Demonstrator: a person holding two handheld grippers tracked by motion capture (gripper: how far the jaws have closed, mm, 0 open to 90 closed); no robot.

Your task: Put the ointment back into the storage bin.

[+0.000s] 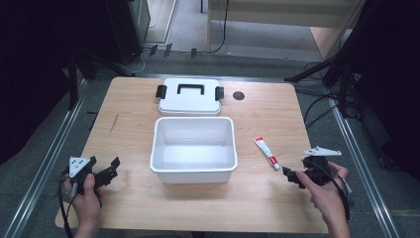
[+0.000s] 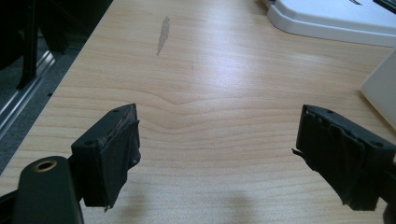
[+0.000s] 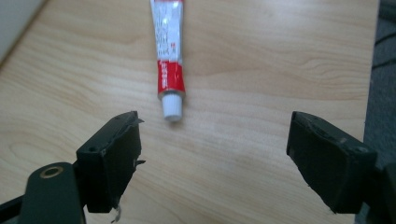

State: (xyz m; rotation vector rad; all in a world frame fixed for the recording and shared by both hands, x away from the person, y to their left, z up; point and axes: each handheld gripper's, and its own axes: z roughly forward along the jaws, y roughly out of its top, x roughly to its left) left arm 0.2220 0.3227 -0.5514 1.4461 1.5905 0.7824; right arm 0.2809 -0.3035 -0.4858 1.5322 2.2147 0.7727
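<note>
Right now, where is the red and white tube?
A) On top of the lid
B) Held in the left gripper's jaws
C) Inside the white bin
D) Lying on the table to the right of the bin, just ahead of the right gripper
D: the tube lies flat on the table, right of the bin, cap end toward the open right gripper.

We are seeing a wooden worktop (image 1: 133, 198) lying across the frame's middle, with a dark round hole (image 1: 238, 95) sitting at its upper right, a grey smear (image 1: 114, 122) at left, and cables (image 1: 317, 106) trailing over grey floor (image 1: 34, 163).
</note>
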